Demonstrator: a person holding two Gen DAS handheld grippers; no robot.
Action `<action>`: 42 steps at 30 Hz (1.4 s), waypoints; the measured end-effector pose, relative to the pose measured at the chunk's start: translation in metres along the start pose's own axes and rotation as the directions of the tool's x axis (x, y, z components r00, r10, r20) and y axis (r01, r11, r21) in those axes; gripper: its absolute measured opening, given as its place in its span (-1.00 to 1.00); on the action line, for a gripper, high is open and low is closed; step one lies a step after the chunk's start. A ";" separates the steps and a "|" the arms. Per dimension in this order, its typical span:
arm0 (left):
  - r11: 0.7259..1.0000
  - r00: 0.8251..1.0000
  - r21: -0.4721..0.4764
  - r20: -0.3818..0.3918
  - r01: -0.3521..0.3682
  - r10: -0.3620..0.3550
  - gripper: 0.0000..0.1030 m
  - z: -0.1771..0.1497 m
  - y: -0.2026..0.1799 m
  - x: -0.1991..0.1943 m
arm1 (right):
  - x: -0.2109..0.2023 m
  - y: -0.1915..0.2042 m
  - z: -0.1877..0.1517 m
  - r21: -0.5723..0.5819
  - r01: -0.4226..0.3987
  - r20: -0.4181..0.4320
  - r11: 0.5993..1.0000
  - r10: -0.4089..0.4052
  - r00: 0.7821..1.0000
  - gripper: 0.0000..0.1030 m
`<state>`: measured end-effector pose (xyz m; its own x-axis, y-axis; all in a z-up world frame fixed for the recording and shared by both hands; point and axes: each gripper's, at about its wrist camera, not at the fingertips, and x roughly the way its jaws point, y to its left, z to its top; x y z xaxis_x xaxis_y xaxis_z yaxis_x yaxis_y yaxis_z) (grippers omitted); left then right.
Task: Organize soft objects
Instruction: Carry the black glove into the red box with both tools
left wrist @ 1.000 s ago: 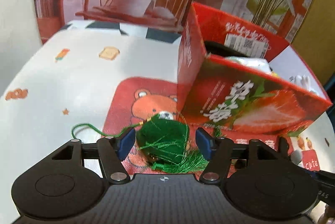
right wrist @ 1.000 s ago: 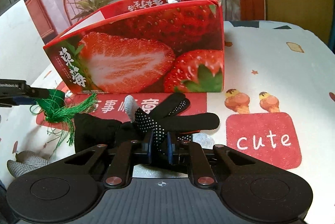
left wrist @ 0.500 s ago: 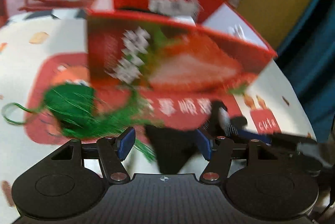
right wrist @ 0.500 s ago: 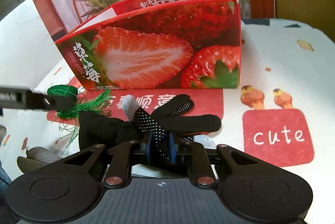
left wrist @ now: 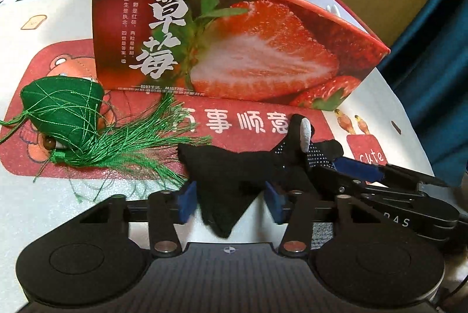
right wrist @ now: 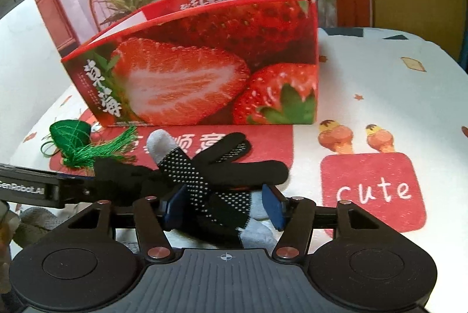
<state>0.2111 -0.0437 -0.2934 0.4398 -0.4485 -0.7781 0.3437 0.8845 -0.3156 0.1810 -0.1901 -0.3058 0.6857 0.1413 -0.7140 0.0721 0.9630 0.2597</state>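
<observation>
Behind the black glove (right wrist: 204, 181) stands the strawberry box (right wrist: 204, 73), green tassel pouch (left wrist: 64, 114) beside.

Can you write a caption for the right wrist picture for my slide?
The right gripper, jaws just opened, straddles a black dotted fabric glove lying before the red strawberry-printed cardboard box.

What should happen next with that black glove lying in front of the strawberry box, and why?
Probably the left gripper should finish closing on the black dotted fabric glove's cuff. Its jaws have just been narrowing around the cuff without pinching it, while the right gripper has just opened off the fingers. Both straddle the glove, neither holds it.
</observation>
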 end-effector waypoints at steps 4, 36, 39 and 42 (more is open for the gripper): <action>1.000 1.000 -0.016 0.001 -0.001 0.001 -0.60 0.000 0.001 0.004 | 0.003 0.004 0.001 -0.004 -0.031 -0.011 1.000 0.031 0.999 -0.28; 0.993 0.935 0.115 0.354 -0.027 -0.016 -0.65 0.049 -0.034 -0.095 | -0.063 0.029 0.066 -0.099 -0.132 0.274 0.986 0.155 0.949 -0.67; 0.992 0.928 0.124 0.373 -0.027 -0.021 -0.65 0.059 -0.036 -0.098 | -0.067 0.030 0.078 -0.112 -0.129 0.293 0.985 0.157 0.943 -0.67; 0.991 0.920 0.131 0.392 -0.029 -0.025 -0.65 0.069 -0.038 -0.102 | -0.069 0.032 0.092 -0.126 -0.124 0.313 0.984 0.158 0.936 -0.67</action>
<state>0.2102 -0.0406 -0.1646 0.7210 -0.4850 -0.4949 0.4364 0.8726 -0.2195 0.2023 -0.1903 -0.1886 0.8805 0.2129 -0.4236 -0.1054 0.9591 0.2628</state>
